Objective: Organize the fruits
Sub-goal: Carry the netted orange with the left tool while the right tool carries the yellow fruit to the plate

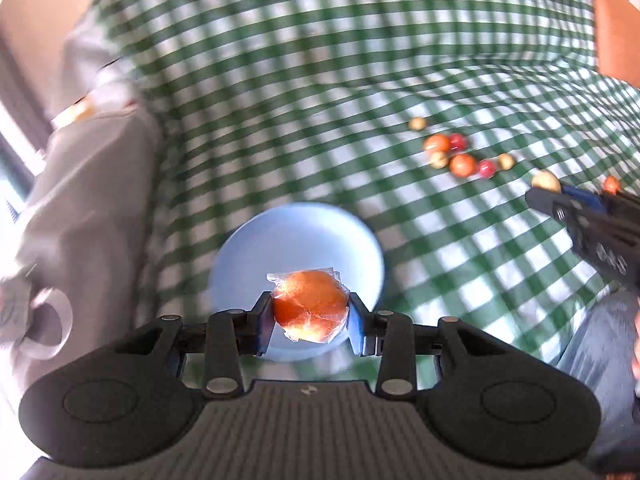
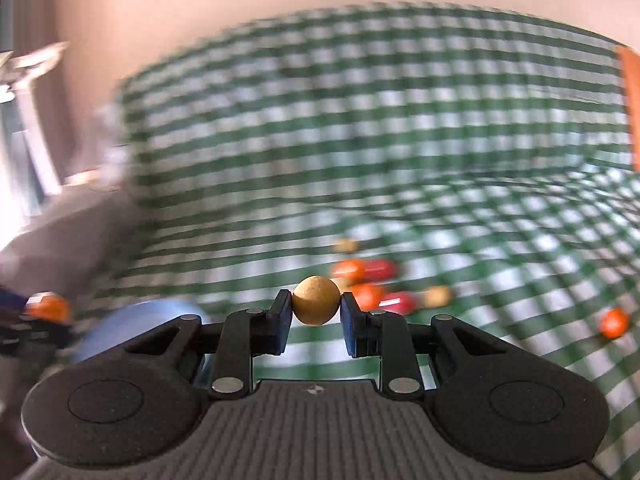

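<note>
My left gripper (image 1: 311, 312) is shut on a plastic-wrapped orange fruit (image 1: 310, 306) and holds it above a light blue plate (image 1: 296, 232) on the green checked cloth. My right gripper (image 2: 316, 306) is shut on a small tan round fruit (image 2: 316, 306); it also shows at the right of the left wrist view (image 1: 546, 184). Several small orange, red and tan fruits (image 1: 462, 156) lie in a cluster on the cloth, seen blurred in the right wrist view (image 2: 372, 280). The plate shows at lower left of the right wrist view (image 2: 132, 328).
A lone orange fruit (image 2: 614, 322) lies to the right on the cloth. A grey fabric shape (image 1: 88, 208) sits left of the plate. An orange object (image 1: 614, 28) stands at the far right edge. Both views are motion-blurred.
</note>
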{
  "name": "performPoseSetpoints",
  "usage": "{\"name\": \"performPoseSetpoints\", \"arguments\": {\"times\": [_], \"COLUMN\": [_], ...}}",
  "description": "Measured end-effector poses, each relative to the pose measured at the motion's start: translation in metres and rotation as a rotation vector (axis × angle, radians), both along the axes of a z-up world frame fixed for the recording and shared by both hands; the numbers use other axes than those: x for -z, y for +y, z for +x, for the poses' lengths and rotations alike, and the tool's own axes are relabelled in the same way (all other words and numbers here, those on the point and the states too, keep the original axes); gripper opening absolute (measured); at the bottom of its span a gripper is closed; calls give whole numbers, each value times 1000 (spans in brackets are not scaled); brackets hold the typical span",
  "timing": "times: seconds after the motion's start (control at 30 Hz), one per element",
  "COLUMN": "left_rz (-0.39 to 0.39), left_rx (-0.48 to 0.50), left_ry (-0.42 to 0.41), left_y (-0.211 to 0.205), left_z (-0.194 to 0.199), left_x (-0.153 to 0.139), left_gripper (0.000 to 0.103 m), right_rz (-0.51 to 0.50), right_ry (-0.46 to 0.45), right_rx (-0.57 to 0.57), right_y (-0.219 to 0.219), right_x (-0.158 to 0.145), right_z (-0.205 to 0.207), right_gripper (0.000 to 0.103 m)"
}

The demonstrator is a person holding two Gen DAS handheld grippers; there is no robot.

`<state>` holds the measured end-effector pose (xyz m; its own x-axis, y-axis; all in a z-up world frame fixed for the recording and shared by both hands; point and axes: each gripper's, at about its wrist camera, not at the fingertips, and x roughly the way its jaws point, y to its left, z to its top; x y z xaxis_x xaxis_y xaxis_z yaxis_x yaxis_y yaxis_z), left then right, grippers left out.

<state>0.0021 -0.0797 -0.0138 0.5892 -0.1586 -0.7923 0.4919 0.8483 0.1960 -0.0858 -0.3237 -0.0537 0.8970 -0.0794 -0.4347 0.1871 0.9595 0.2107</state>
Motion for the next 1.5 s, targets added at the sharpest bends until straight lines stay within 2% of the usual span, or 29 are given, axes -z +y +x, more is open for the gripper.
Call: {"name": "performPoseSetpoints", "arguments": {"times": [0.23, 0.47, 0.67, 1.0, 1.33, 1.5], "left_rz": [-59, -119, -148, -151, -149, -129], "left_rx": [-60, -73, -88, -102, -117, -107], "left_ry": [1, -7, -24, -17, -1, 35], "left_y": [71, 100, 110, 109, 96, 80], "left_z": [-42, -60, -59, -43, -5, 25], "left_x": [-12, -13, -15, -9, 0, 20], "left_gripper": [41, 41, 41, 42, 42, 41], "right_rz": [20, -68, -97, -103, -85, -89], "right_ry": [44, 84, 109, 149, 181, 211], "right_rx": [-222, -322, -317, -310, -287, -251], "right_y": [106, 161, 173, 164, 156, 152], "right_x": [-36, -48, -55, -43, -30, -15], "right_z": [-41, -55, -55, -45, -20, 8], "right_gripper": [27, 27, 27, 27, 27, 27]}}
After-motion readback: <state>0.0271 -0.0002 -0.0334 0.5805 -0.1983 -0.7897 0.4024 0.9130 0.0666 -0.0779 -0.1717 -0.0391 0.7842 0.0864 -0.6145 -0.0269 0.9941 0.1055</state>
